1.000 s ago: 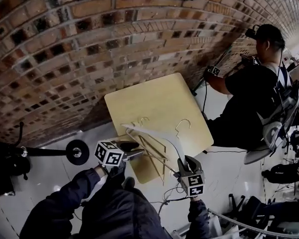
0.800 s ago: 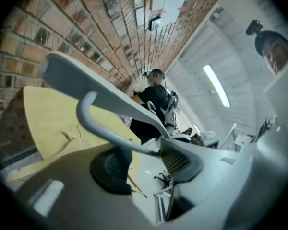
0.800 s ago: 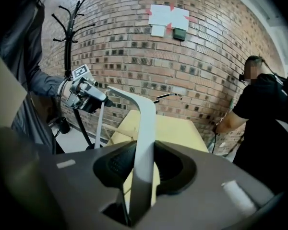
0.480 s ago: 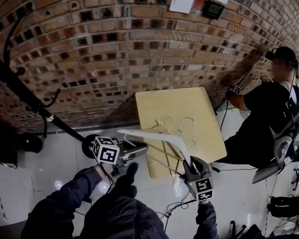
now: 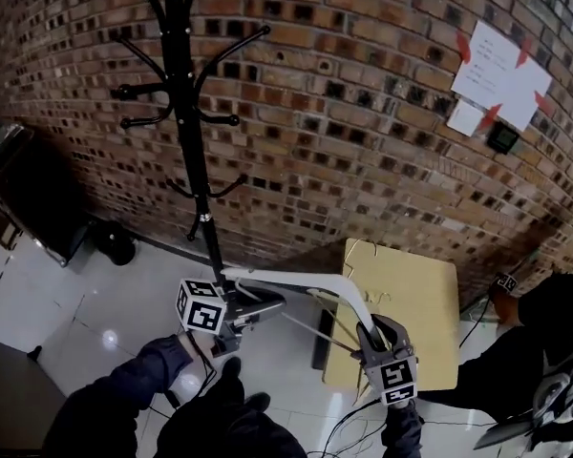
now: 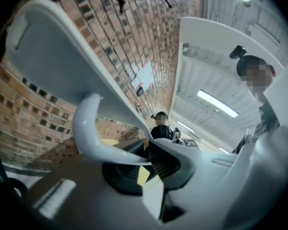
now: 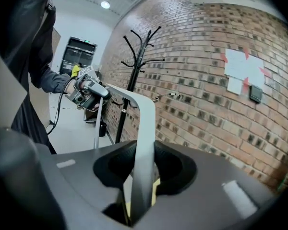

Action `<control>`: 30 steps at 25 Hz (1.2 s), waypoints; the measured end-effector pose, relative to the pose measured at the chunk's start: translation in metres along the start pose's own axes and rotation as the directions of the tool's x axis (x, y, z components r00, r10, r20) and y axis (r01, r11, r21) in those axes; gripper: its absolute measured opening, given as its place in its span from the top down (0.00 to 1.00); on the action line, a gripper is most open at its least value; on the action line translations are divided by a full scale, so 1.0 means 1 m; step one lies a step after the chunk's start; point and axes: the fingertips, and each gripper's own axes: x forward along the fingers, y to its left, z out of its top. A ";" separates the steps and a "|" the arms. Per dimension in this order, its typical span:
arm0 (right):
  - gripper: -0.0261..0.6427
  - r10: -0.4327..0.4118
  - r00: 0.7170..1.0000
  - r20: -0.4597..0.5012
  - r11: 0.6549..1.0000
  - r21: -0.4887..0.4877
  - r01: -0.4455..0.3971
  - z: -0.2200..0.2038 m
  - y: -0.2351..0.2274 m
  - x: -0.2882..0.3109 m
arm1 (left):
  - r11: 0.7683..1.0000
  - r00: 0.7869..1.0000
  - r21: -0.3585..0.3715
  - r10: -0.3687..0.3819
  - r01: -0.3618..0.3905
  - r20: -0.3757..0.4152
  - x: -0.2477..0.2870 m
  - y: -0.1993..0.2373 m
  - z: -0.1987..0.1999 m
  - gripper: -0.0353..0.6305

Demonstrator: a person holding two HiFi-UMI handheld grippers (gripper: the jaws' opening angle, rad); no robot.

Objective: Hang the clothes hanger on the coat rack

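Observation:
A white clothes hanger [image 5: 296,280] hangs in the air between my two grippers, roughly level. My left gripper [image 5: 258,305] is at its left end, the jaws closing with a curved white part of the hanger [image 6: 86,128] pressed between the pads. My right gripper [image 5: 377,337] is shut on the hanger's other arm [image 7: 145,128], which rises straight out of the jaws. The metal hook [image 7: 169,96] points toward the brick wall. The black coat rack [image 5: 177,84] stands beyond the left gripper, against the wall, apart from the hanger.
A light wooden table [image 5: 411,294] stands at the right by the brick wall [image 5: 363,113], under the right gripper's side. Another person [image 5: 554,322] is at the far right. A dark cabinet [image 5: 38,208] stands left of the rack. White floor tiles lie below.
Both grippers lifted the hanger up off the table and carried it left. The view swung toward the coat rack, now fully visible. The left gripper's jaws closed onto the hanger.

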 end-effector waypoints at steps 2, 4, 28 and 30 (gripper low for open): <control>0.79 0.039 0.998 0.042 0.998 -0.051 -0.037 0.032 0.008 0.016 | 0.999 0.998 0.036 0.037 -0.039 0.053 -0.030 -0.006 0.018 0.90; 0.79 0.077 0.994 0.080 0.992 -0.106 -0.069 0.066 0.014 0.033 | 0.994 0.992 0.073 0.071 -0.079 0.105 -0.059 -0.012 0.037 0.90; 0.79 0.247 0.946 0.209 0.890 -0.435 -0.136 0.355 0.184 0.210 | 0.941 0.872 0.175 0.183 -0.289 0.455 -0.390 0.006 0.173 0.90; 0.79 0.228 0.953 0.202 0.890 -0.441 -0.119 0.365 0.191 0.222 | 0.945 0.873 0.175 0.170 -0.275 0.457 -0.406 0.017 0.181 0.90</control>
